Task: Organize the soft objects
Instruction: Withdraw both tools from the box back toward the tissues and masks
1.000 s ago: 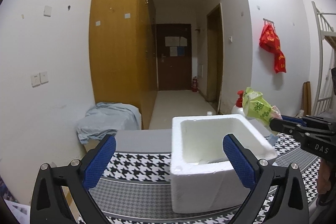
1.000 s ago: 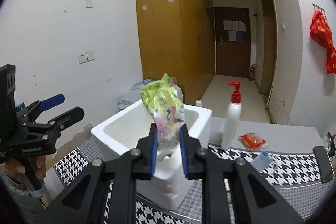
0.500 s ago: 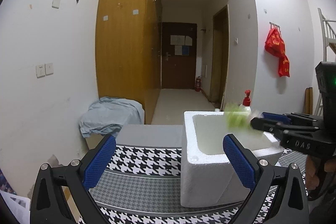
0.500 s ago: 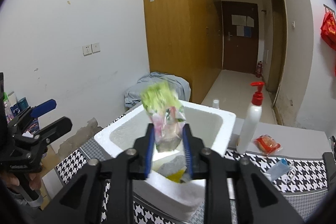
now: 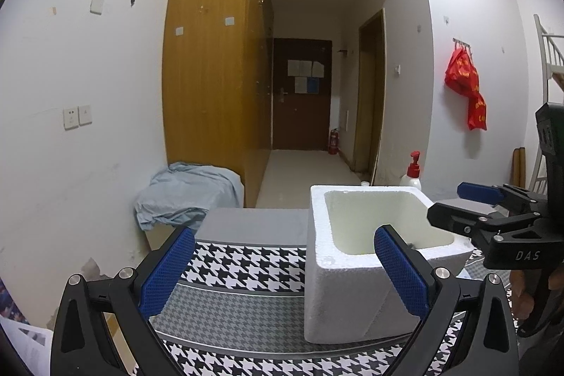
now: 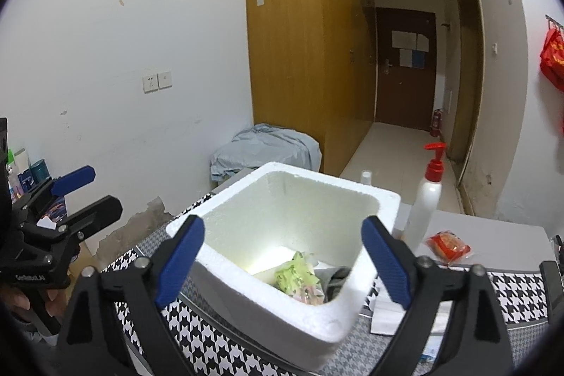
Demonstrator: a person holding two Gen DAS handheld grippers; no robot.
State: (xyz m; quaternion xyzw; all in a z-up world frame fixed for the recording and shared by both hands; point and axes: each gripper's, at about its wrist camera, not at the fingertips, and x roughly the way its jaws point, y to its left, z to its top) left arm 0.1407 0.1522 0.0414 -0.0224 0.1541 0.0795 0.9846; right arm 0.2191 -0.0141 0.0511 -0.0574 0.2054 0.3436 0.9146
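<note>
- Right gripper [image 6: 283,256] hangs tilted down over the near rim of the foam box [image 6: 366,196]; its jaws have just been opening and stand wide, nothing between the blue pads.
- Left gripper [image 5: 283,273] points slightly down, to the left of the box, jaws wide and empty; a hand [image 6: 21,300] grips its handle.
- Green packet [image 6: 298,273] lies inside the box on the floor, beside a grey item [image 6: 338,281] half hidden by the box wall.
- Pump bottle [image 6: 424,199] stands right of the box; a red packet [image 6: 447,247] lies near it.
- Box sits on a houndstooth cloth [image 5: 246,259]; behind it, a wooden wardrobe [image 5: 211,66], and a hallway.
</note>
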